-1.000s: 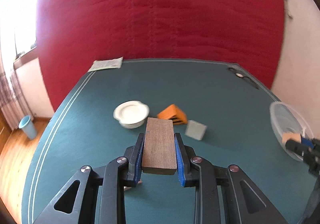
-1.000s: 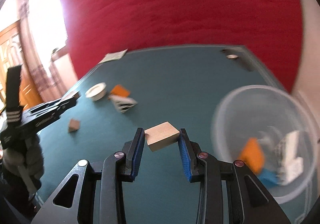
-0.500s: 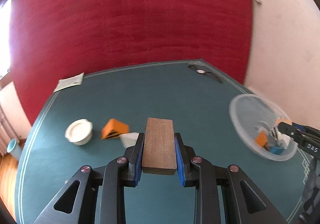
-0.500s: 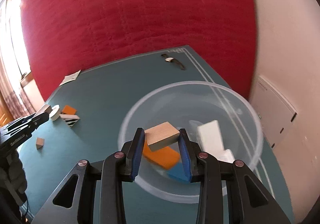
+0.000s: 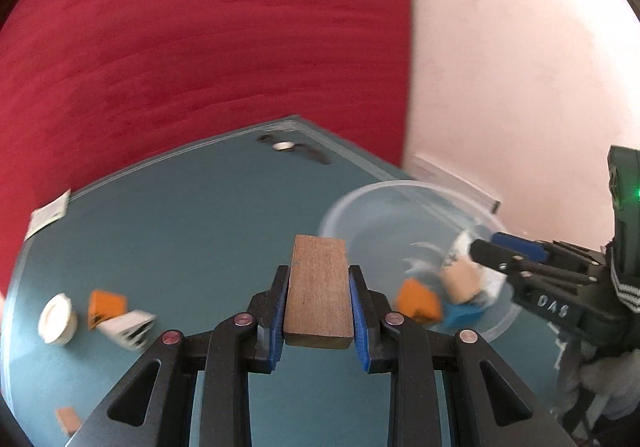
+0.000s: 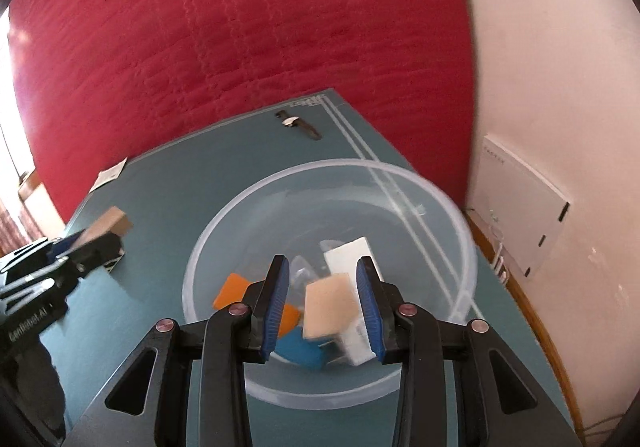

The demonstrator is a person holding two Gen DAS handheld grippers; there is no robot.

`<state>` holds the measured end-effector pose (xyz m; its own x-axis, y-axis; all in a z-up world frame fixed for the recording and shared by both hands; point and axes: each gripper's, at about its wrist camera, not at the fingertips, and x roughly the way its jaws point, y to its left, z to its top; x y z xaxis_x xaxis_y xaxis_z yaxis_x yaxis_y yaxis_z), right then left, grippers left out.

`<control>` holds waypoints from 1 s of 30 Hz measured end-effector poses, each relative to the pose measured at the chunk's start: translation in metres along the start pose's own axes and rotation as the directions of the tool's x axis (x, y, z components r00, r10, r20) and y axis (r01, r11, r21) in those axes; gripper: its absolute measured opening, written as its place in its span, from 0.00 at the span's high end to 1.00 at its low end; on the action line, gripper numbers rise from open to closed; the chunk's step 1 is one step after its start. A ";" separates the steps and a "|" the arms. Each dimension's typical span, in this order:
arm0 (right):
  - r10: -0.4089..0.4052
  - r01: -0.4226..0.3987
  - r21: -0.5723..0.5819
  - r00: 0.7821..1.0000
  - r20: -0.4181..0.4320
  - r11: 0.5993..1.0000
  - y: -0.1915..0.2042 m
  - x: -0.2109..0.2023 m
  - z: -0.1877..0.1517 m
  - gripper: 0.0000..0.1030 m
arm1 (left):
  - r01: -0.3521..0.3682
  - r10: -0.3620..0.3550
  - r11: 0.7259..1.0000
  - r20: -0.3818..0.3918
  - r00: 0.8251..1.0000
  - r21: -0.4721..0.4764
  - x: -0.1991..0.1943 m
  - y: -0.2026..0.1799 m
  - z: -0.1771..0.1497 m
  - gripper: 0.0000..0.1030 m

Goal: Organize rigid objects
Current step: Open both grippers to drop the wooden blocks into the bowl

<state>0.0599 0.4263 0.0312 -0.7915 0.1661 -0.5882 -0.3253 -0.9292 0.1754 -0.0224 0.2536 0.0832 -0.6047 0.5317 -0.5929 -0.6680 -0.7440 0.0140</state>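
While the left gripper (image 5: 318, 301) keeps its blue-padded fingers (image 5: 276, 311) clamped on the flanks of the dark brown wooden block (image 5: 319, 287), its view has swung rightward since a second ago: the clear round plastic bowl (image 5: 348, 207), then at the right margin, now sits just right of the block's tip. The white round lidded dish (image 5: 57, 319), the orange wedge-shaped block (image 5: 105, 307) and the white block with black stripes (image 5: 130, 327) lie grouped at the left on the teal desk (image 5: 192, 231), blurred. A small brown cube (image 5: 67, 419) rests near the lower left edge.

The right gripper (image 6: 324, 301) now hangs over the bowl (image 6: 256, 187), whereas a second ago it was over bare desk with the bowl to its right. Its fingers (image 6: 276, 299) stand narrow. The pale light-wood block (image 6: 330, 305) appears tilted between them, close to the right pad and clear of the left one; blur prevents confirming contact. Half a second ago both pads gripped it squarely. Beneath it in the bowl lie an orange flat block (image 6: 234, 289), a blue block (image 6: 300, 353) and a white rectangular block (image 6: 348, 253).

A black-strapped wristwatch (image 6: 298, 123) lies near the desk's far corner, a paper slip (image 6: 112, 173) at its left edge.
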 end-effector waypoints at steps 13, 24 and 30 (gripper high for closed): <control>-0.204 0.196 0.113 0.977 0.062 0.974 -0.039 -0.028 -0.002 0.64 | 0.167 -0.164 0.985 -0.062 0.985 0.051 0.042 -0.059 0.017 0.72; -0.235 0.224 0.134 0.969 0.074 0.965 -0.041 -0.034 -0.006 0.64 | 0.161 -0.160 0.987 -0.075 0.984 0.007 0.045 -0.056 0.012 0.41; -0.231 0.220 0.128 0.970 0.078 0.967 -0.040 -0.034 -0.005 0.60 | 0.125 -0.125 0.992 -0.037 0.991 -0.007 0.036 -0.048 0.013 0.22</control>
<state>0.1027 0.4566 0.0408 -0.7328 0.4013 -0.5495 -0.5550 -0.8197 0.1416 -0.0180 0.3136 0.0719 -0.4998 0.6057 -0.6191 -0.7356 -0.6742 -0.0658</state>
